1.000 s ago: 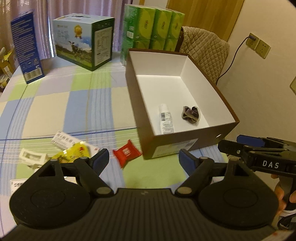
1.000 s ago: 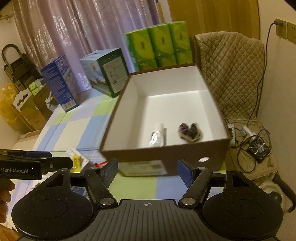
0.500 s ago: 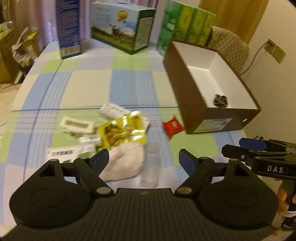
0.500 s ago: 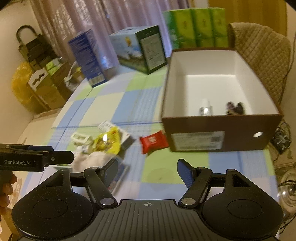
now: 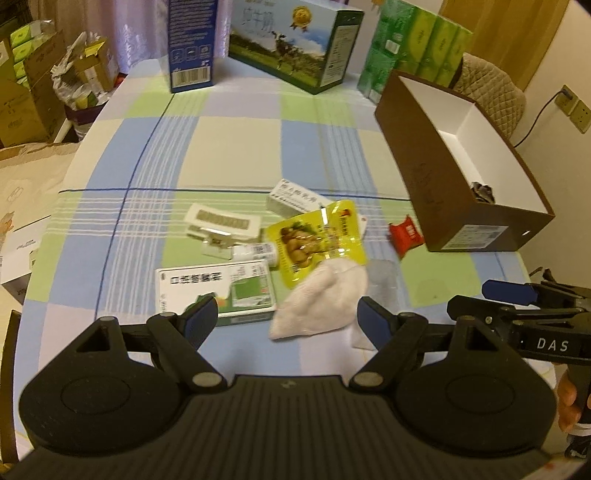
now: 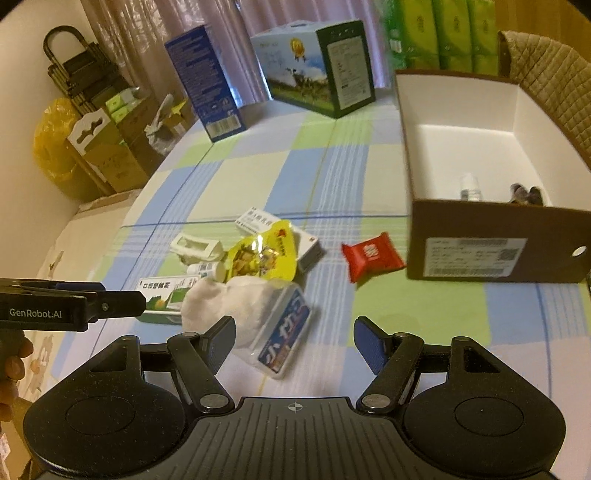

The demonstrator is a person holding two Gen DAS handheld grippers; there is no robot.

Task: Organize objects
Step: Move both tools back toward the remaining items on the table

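A pile of small items lies on the checked tablecloth: a yellow snack pouch (image 5: 319, 242) (image 6: 260, 256), a white cloth (image 5: 321, 299) (image 6: 221, 299), a green-and-white medicine box (image 5: 216, 291) (image 6: 160, 295), a red packet (image 5: 406, 234) (image 6: 371, 256) and a blue-lettered plastic pack (image 6: 284, 338). The brown box (image 5: 417, 177) (image 6: 495, 240) with a white inside stands at the right and holds a small bottle (image 6: 470, 188) and a dark wrapper (image 5: 482, 192) (image 6: 526, 194). My left gripper (image 5: 286, 319) hangs open above the cloth. My right gripper (image 6: 295, 334) is open over the plastic pack. Both are empty.
A blue carton (image 5: 190, 40) (image 6: 205, 94), a green-and-white milk carton (image 5: 295, 40) (image 6: 314, 66) and green tissue packs (image 5: 417, 44) (image 6: 443, 33) stand along the table's far side. A quilted chair (image 5: 491, 92) is behind the brown box. Cardboard boxes (image 6: 107, 155) sit on the floor at left.
Both wrist views have swung left, from the brown box to the pile of items, which now lies close under the fingers. Both grippers stayed open.
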